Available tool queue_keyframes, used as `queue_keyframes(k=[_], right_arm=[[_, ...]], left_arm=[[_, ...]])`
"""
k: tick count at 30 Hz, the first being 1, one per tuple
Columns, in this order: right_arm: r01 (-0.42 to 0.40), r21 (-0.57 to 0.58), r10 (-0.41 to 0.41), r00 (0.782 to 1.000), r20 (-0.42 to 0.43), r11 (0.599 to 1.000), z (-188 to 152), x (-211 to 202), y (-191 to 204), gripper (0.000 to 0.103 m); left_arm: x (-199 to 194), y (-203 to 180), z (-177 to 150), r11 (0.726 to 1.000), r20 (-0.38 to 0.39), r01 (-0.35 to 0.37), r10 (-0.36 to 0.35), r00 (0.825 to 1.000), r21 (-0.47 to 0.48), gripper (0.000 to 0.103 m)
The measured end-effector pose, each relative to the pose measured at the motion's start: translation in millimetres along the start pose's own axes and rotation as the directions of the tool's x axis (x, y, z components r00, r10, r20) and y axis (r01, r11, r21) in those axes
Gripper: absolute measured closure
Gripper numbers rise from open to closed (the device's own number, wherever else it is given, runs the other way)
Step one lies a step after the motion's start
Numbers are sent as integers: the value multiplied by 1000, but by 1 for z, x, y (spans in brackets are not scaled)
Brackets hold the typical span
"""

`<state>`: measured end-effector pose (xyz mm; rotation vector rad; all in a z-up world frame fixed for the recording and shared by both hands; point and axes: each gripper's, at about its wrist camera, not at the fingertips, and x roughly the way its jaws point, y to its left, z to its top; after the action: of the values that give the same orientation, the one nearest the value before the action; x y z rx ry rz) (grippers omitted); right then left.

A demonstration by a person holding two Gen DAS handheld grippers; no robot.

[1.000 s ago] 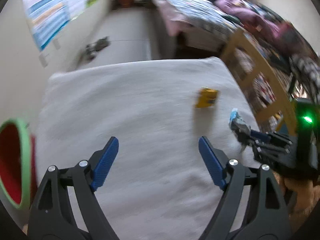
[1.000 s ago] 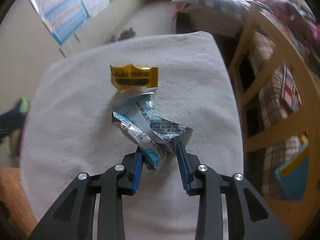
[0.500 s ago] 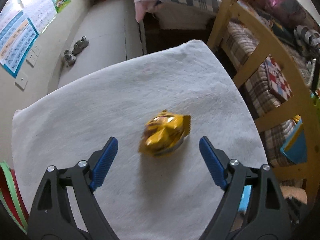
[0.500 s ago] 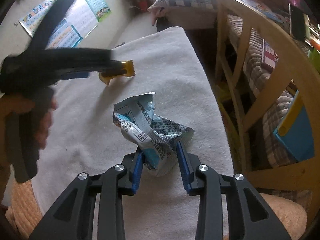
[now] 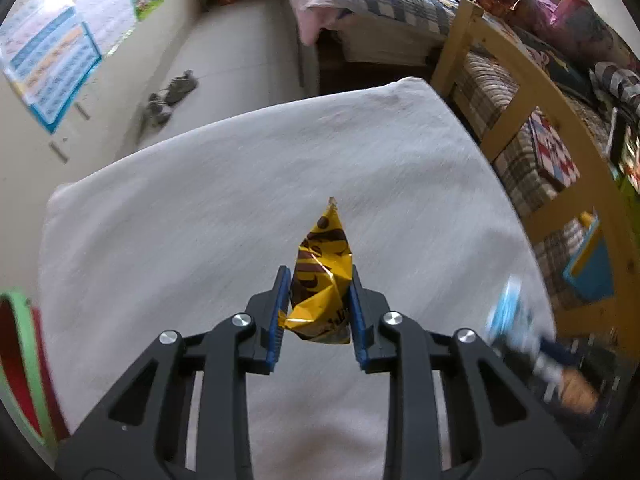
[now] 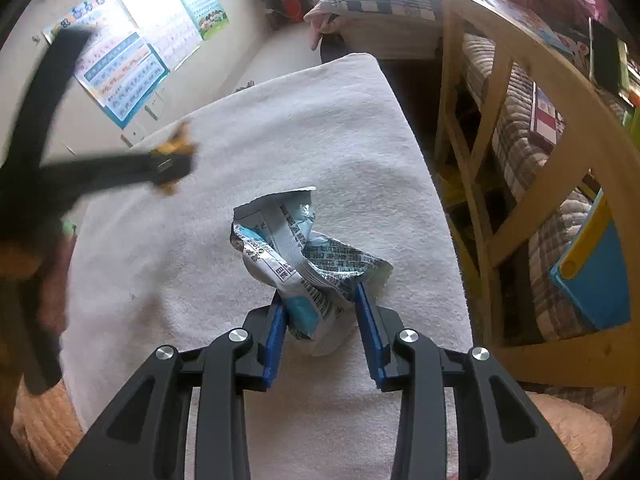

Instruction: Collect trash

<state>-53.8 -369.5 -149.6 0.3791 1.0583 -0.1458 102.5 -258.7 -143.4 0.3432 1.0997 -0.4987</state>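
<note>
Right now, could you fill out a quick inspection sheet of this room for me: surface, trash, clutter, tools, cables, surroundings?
Surface: white fluffy towel spread flat.
Job's things: crumpled yellow foil snack wrapper; crumpled blue-and-silver plastic wrapper; red bin with green rim at the towel's left edge.
Clutter: nothing seen on the towel.
Grippers: left tool closing, pads against the yellow wrapper; right tool clamped on the blue wrapper.
Cables: nothing seen.
Surroundings: wooden bed frame, wall posters, shoes on floor.

a home bedroom: quilted bed [image 5: 384,4], wall posters [image 6: 120,76], shoes on floor [image 5: 172,96]
</note>
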Motion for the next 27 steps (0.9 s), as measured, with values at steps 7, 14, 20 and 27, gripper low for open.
queue_keyframes(k=[7,14,20,27], right_arm=[[14,-96,-16,1000,-26,995,0,1,30,68],[-40,-172,21,994,-109,984,-5,15,77,66],[-59,-260,20,988,-153,964,-16,23,111,38],[-43,-249,10,991,-133,968,-12,18,104,33]], left_arm=[[-38,54,-73,992,-15,-35,33,999,-117,76],[-42,92,-119,982,-78,-74,61,995,-174,74],[-43,119,-133,969,-82,-42,22,996,-244,57],[-48,129,-139,971,-74,-22,4,997,-239,54]])
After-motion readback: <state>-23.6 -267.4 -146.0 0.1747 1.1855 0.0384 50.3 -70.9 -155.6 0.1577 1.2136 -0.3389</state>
